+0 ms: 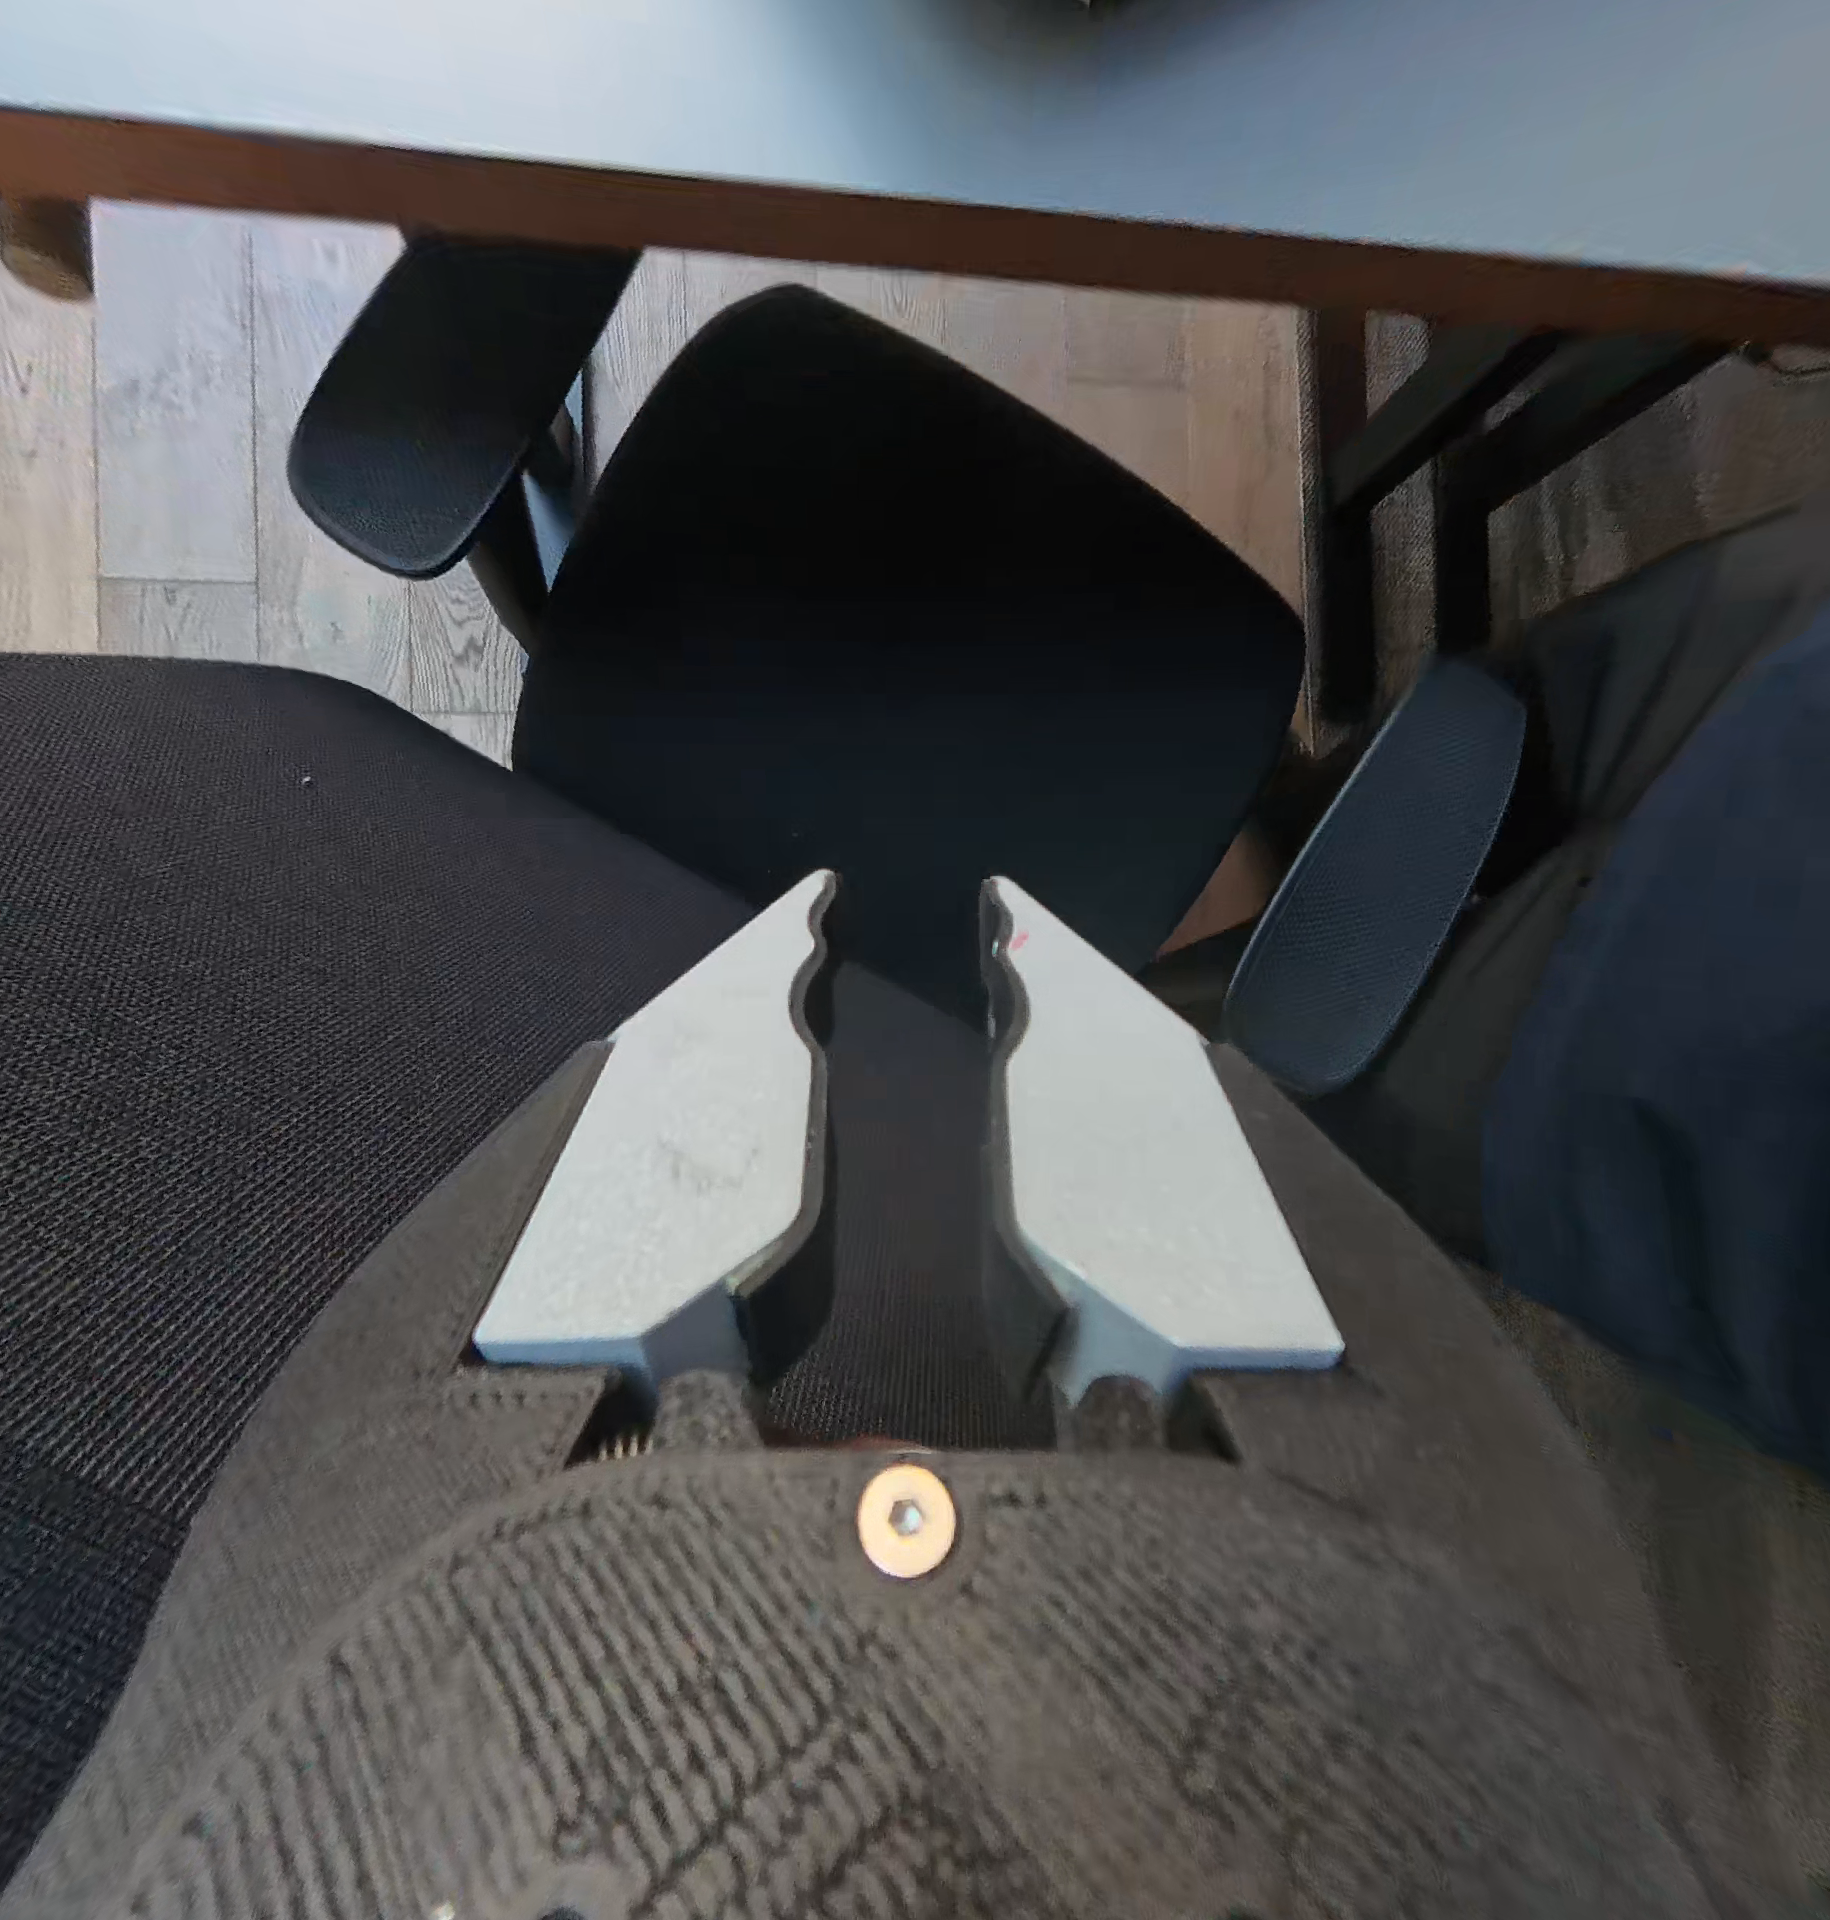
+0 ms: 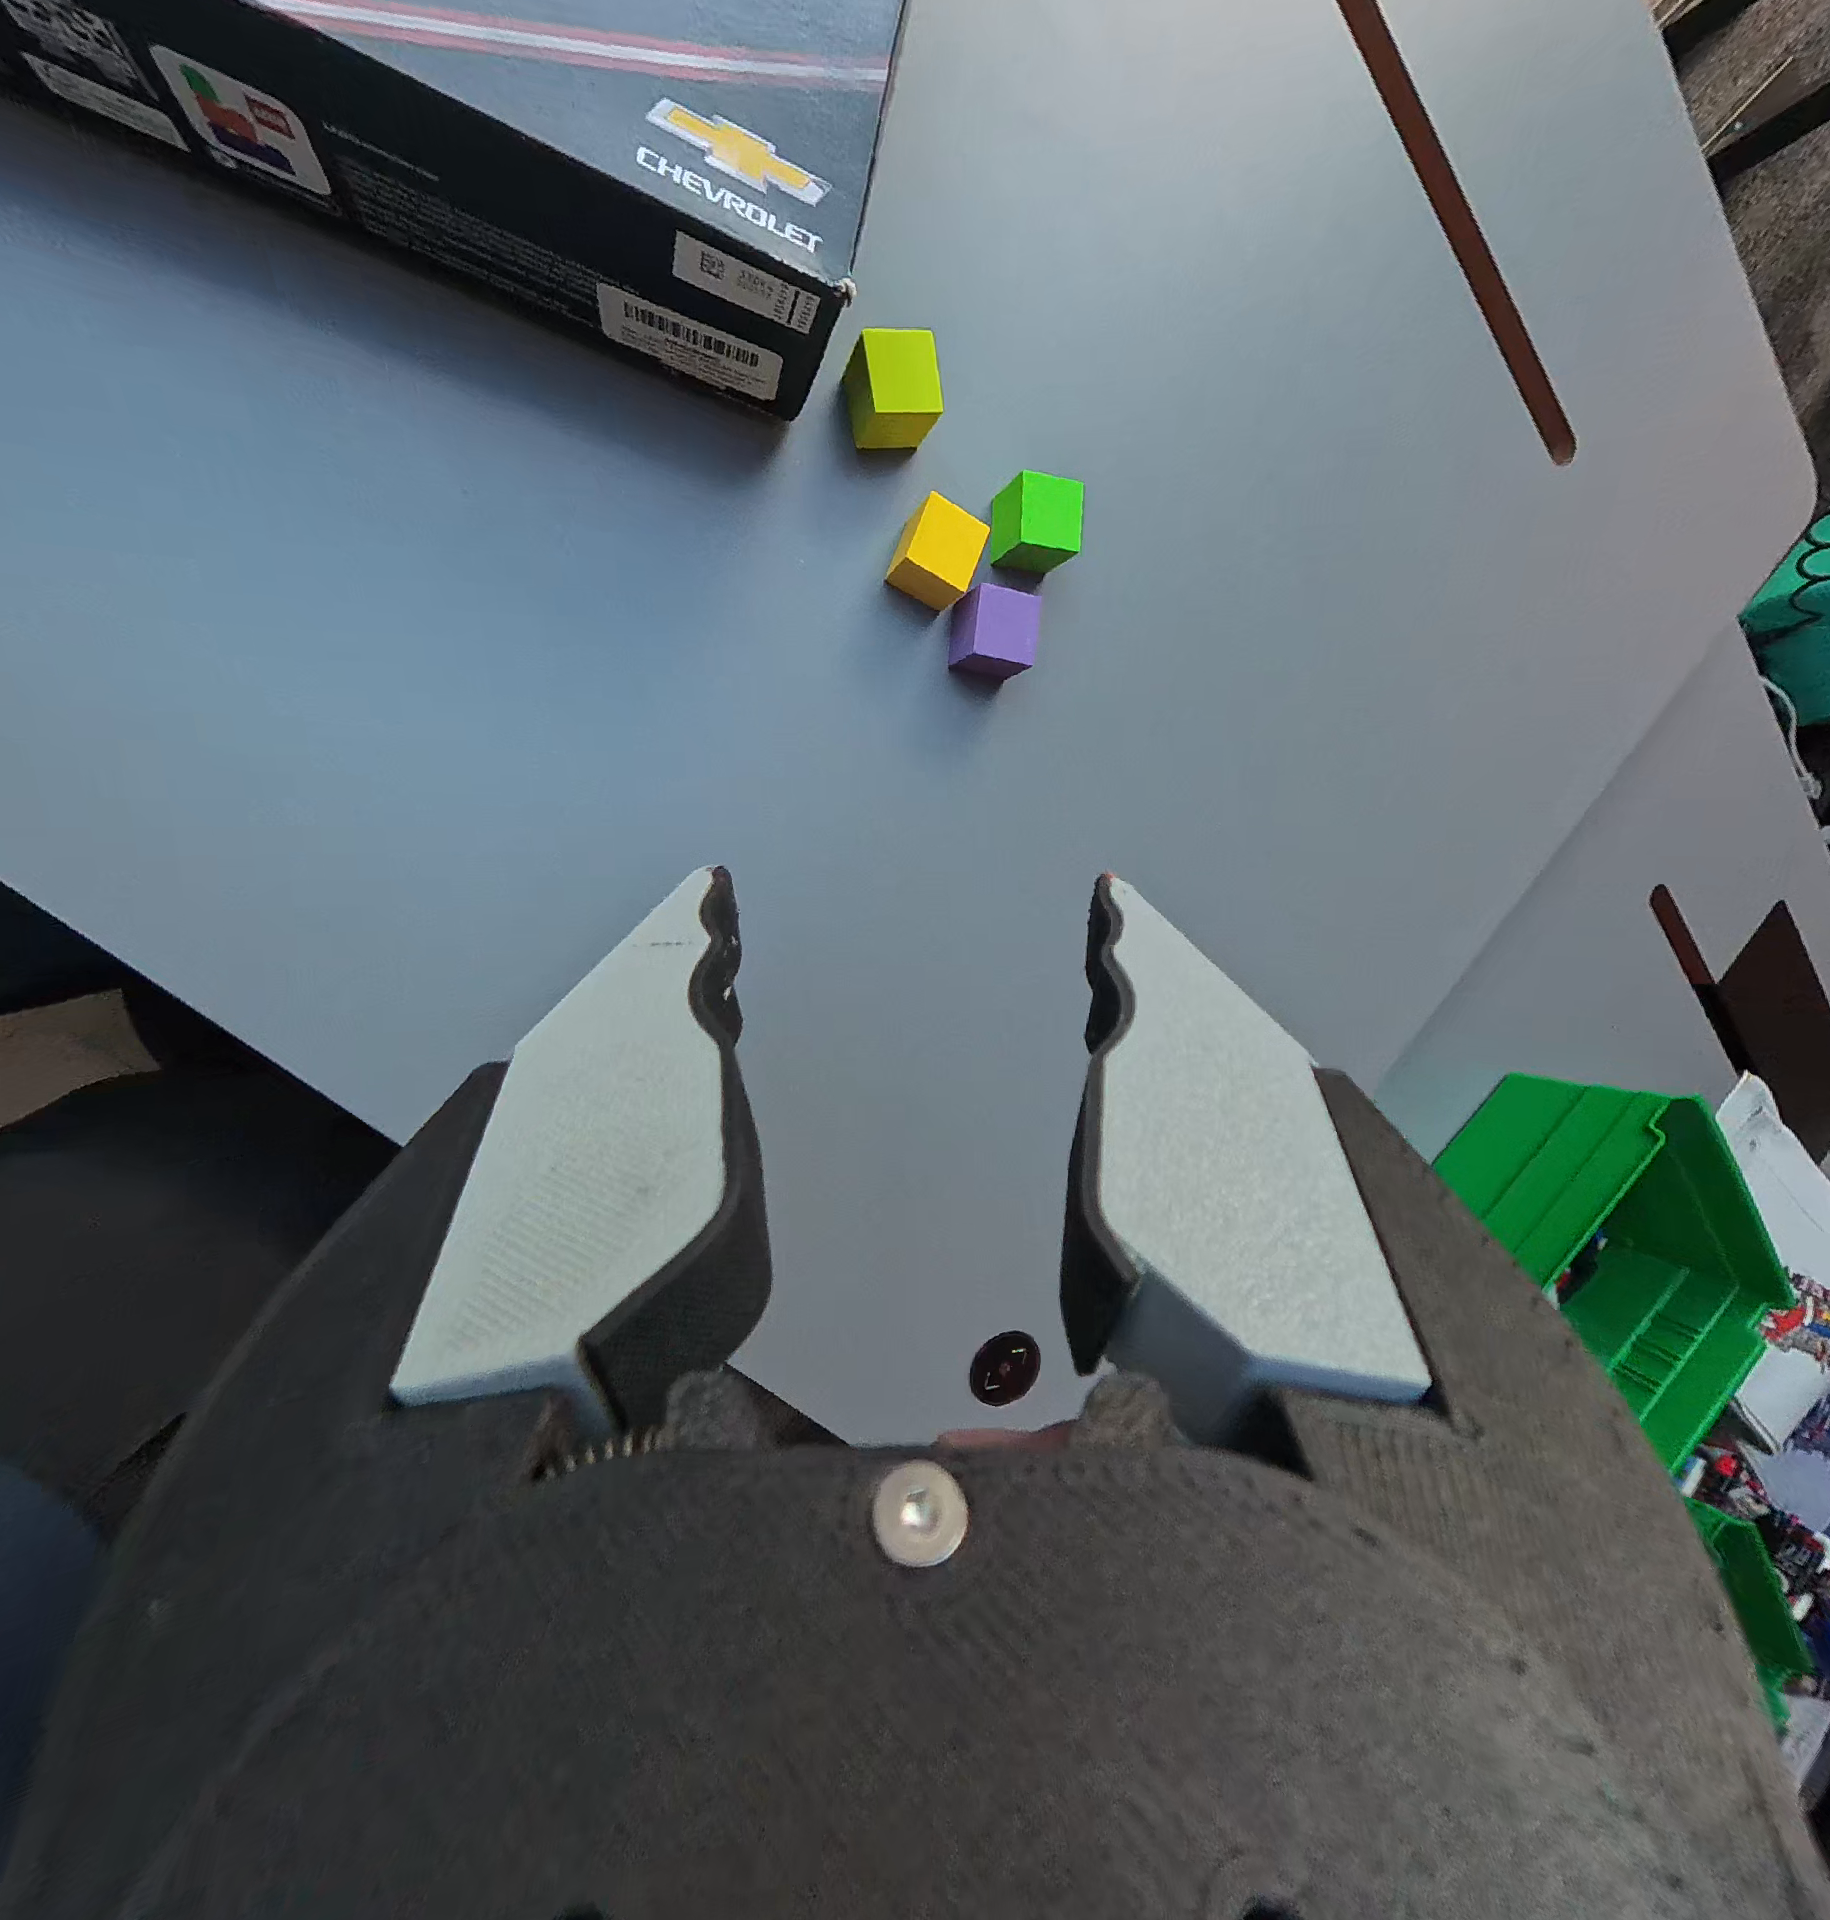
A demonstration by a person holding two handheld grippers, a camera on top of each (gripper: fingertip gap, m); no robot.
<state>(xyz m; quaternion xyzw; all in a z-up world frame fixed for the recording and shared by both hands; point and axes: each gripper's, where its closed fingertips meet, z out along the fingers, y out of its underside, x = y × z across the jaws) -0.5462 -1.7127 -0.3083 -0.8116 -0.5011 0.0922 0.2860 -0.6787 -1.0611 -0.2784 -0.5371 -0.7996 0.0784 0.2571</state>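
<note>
My right gripper [image 2: 911, 883] is open and empty above the grey-blue table [image 2: 371, 644]. Ahead of it on the table lie a purple cube [image 2: 994, 631], a yellow cube [image 2: 937, 549], a green cube [image 2: 1038, 520] and, farther off, a lime cube [image 2: 893, 387] beside a dark cardboard box [image 2: 495, 156]. My left gripper [image 1: 909, 894] is held below the table's edge [image 1: 890, 223], over a black office chair seat [image 1: 890, 623]. Its jaws stand partly apart with nothing between the pads.
Black chair armrests [image 1: 412, 416] [image 1: 1378, 883] flank the seat, and a second black mesh chair [image 1: 215, 987] is at the left. A person's dark-clad leg [image 1: 1700, 987] is at the right. Green bins [image 2: 1638, 1247] stand right of the table. A slot [image 2: 1462, 229] runs through the tabletop. The purple cube [image 2: 994, 631] lies around 15 centimetres away from my right fingertips.
</note>
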